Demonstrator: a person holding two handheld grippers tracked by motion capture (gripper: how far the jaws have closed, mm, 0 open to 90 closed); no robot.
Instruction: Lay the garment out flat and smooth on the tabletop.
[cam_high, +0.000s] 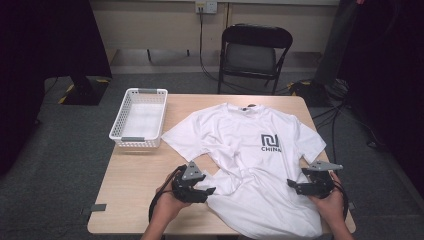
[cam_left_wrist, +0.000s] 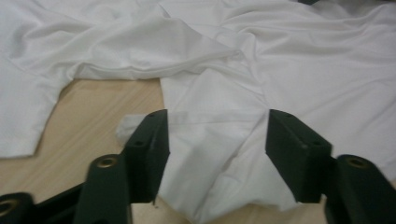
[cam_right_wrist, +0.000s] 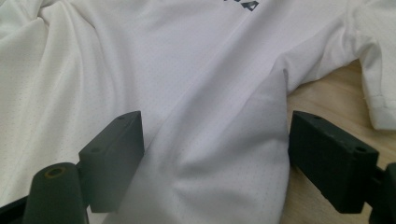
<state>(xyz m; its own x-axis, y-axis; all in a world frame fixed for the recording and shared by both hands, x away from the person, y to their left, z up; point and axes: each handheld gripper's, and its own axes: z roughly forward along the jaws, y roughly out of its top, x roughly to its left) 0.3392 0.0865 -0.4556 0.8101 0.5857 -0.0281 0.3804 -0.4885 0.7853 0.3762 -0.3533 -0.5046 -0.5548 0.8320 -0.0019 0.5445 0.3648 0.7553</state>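
A white T-shirt (cam_high: 250, 150) with a dark logo (cam_high: 270, 142) lies face up on the wooden table (cam_high: 135, 175), collar at the far side, hem hanging over the near edge. My left gripper (cam_high: 207, 191) sits at the shirt's near left side. Its jaws stand apart (cam_left_wrist: 217, 154) around a bunched fold of white cloth (cam_left_wrist: 210, 140), without pinching it. My right gripper (cam_high: 292, 185) rests at the shirt's right side below the sleeve, jaws wide (cam_right_wrist: 215, 158), with the shirt's side edge (cam_right_wrist: 243, 140) lying flat between them.
A white slatted basket (cam_high: 139, 117), nothing in it, stands at the table's far left corner. A black folding chair (cam_high: 254, 50) is behind the table. Bare wood shows left of the shirt, and cables lie on the floor at the right.
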